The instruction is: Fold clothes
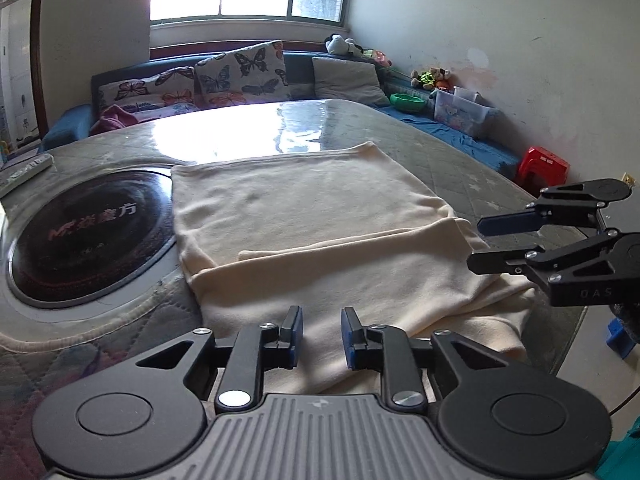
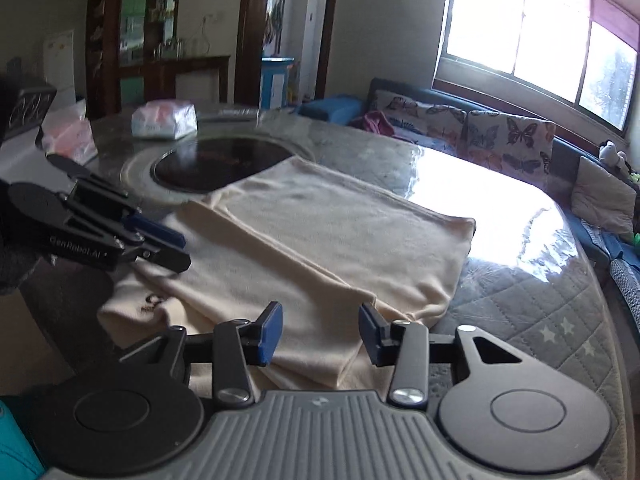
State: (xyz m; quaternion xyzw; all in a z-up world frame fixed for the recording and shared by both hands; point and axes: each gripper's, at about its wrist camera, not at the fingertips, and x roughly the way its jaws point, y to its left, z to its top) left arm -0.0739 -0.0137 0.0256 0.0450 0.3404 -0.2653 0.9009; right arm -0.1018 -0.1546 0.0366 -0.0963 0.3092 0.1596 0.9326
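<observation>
A cream garment (image 1: 320, 216) lies partly folded on the quilted table, its near part doubled over in layers; the same cream garment (image 2: 320, 236) shows in the right wrist view. My left gripper (image 1: 320, 334) hovers open just above its near edge, nothing between the blue pads. My right gripper (image 2: 320, 332) is open too, over the garment's near right corner. The right gripper (image 1: 480, 246) appears at the right of the left wrist view, jaws apart. The left gripper (image 2: 176, 248) reaches in from the left of the right wrist view, above the cloth.
A round black induction hob (image 1: 84, 236) is set into the table (image 1: 460, 160) left of the garment. Plastic bags (image 2: 164, 120) sit at the table's far side. A sofa with butterfly cushions (image 1: 240, 72), a red stool (image 1: 542, 164) and toy bins (image 1: 464, 110) surround it.
</observation>
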